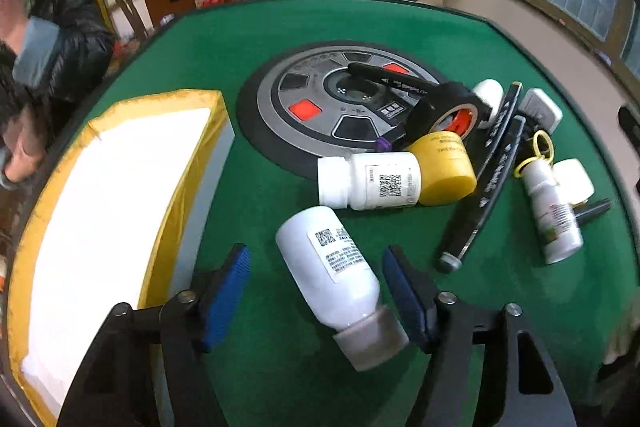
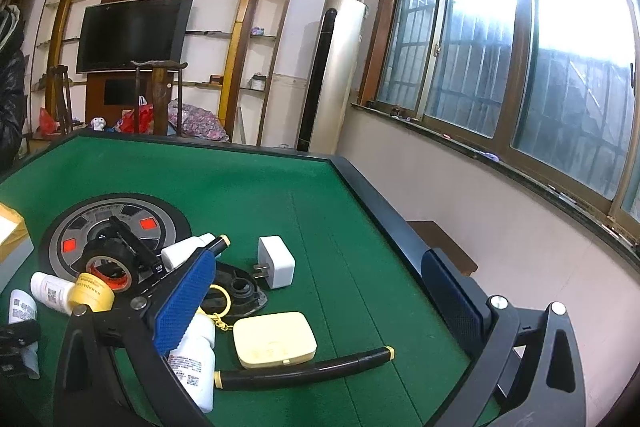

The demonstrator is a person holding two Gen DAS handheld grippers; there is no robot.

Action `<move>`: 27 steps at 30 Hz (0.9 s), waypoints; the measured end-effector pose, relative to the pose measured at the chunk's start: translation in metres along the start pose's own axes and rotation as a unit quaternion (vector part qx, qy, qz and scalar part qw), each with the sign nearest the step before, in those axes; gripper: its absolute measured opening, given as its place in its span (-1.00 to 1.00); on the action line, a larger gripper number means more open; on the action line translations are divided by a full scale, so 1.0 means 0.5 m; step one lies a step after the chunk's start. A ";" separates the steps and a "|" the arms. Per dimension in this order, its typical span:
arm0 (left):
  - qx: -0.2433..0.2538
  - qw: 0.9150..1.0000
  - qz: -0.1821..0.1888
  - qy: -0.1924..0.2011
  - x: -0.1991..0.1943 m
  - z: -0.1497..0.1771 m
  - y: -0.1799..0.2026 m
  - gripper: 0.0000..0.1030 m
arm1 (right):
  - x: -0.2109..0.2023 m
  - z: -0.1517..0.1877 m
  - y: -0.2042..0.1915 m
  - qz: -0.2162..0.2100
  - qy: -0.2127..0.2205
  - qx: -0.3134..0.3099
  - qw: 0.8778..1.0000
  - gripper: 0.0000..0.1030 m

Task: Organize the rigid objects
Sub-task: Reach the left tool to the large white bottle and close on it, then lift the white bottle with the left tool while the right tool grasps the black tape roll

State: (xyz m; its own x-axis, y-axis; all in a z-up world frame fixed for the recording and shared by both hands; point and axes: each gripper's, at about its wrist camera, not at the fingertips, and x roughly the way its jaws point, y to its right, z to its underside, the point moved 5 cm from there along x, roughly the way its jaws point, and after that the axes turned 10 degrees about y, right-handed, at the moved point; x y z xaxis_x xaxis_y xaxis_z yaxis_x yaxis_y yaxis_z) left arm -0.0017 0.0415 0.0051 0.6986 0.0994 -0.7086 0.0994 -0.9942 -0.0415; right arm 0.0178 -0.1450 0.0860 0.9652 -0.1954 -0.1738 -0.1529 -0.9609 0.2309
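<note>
One white bottle (image 1: 326, 259) lies on its side on the green tabletop (image 1: 248, 39), between the wide-spread fingers of the left tool (image 1: 316, 289), untouched. It looks light, stiff and smooth, so it may roll; its labelled mid-body offers the best hold. Right tool (image 2: 320, 311) hovers wide, empty.

A: Left tongs (image 1: 316, 291)?
B: Wide apart, w/ a white bottle (image 1: 328, 267) lying betw. the blue pads (image 1: 226, 301), cap (image 1: 370, 341) toward the camera. Not gripped.
A: Rest of desk (image 1: 248, 39)?
B: Yellow-edged box (image 1: 120, 211) at left. Second white bottle (image 1: 370, 181) touching a yellow jar (image 1: 446, 175), black tape roll (image 1: 446, 109) just behind.
</note>
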 end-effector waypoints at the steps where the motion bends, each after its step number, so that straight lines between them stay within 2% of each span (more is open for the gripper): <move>1: -0.001 1.000 0.013 -0.002 0.000 0.005 0.004 -0.11 | -0.001 0.000 -0.001 0.000 0.001 -0.001 1.000 0.99; 6: -0.026 0.999 0.044 0.004 -0.024 0.011 0.001 -0.19 | -0.001 0.001 -0.006 0.004 0.004 -0.013 1.000 0.99; 9: -0.045 0.996 0.069 0.029 -0.088 0.002 -0.016 -0.20 | -0.001 0.002 -0.010 0.005 0.007 -0.015 1.000 0.99; 15: -0.072 0.989 0.095 0.085 -0.214 -0.009 -0.076 -0.29 | 0.015 0.018 -0.011 -0.001 -0.013 -0.018 1.000 0.99; 16: -0.078 0.988 0.100 0.090 -0.233 -0.006 -0.087 -0.30 | 0.019 0.019 -0.009 -0.008 -0.020 -0.013 1.000 0.99; 19: -0.089 0.984 0.109 0.105 -0.287 -0.005 -0.138 -0.30 | 0.021 0.010 -0.010 -0.077 -0.071 0.018 0.994 0.99; 22: -0.079 0.983 0.101 0.129 -0.332 -0.003 -0.187 -0.30 | -0.020 -0.046 -0.018 -0.175 -0.099 0.066 0.977 0.99; 25: -0.075 0.982 0.079 0.154 -0.360 0.010 -0.237 -0.30 | -0.034 -0.089 -0.051 -0.266 -0.142 0.123 0.946 0.97; 26: -0.076 0.981 0.072 0.162 -0.367 0.016 -0.252 -0.30 | -0.030 -0.097 -0.073 -0.299 -0.167 0.148 0.928 0.77; 27: -0.081 0.980 0.067 0.168 -0.372 0.023 -0.269 -0.30 | -0.018 -0.101 -0.105 -0.332 -0.202 0.181 0.903 0.60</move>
State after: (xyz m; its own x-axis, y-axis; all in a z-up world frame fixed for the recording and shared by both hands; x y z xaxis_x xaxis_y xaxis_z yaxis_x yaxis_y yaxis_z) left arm -0.1532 0.1561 0.1342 0.9042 0.0030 -0.4271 0.0822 -0.9825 0.1672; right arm 0.0279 -0.0831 0.1238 0.7243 0.4620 -0.5119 0.3008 -0.8797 -0.3683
